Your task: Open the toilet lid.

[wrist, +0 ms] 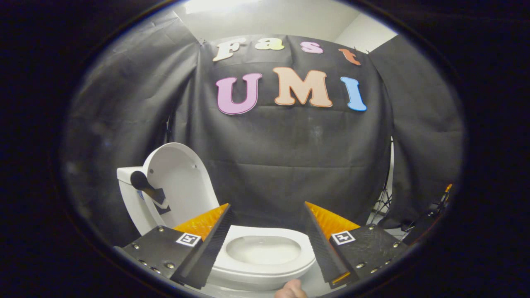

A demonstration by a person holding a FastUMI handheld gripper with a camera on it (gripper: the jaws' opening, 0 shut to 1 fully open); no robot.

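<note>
A white toilet stands just ahead of my fingers. Its lid (pixel 179 182) is raised upright, leaning back against the white tank (pixel 126 194) on the left. The seat (pixel 265 256) lies flat around the bowl, showing between and below my fingers. My gripper (pixel 267 215) is open, its fingers wide apart with nothing between them, held above the seat and apart from the lid. A dark flush handle (pixel 145 186) sticks out from the tank beside the lid.
Black cloth walls (pixel 290 157) close in the booth behind the toilet. A stand with thin legs (pixel 383 203) is at the right beyond the fingers. A person's fingertip (pixel 292 289) shows below the seat.
</note>
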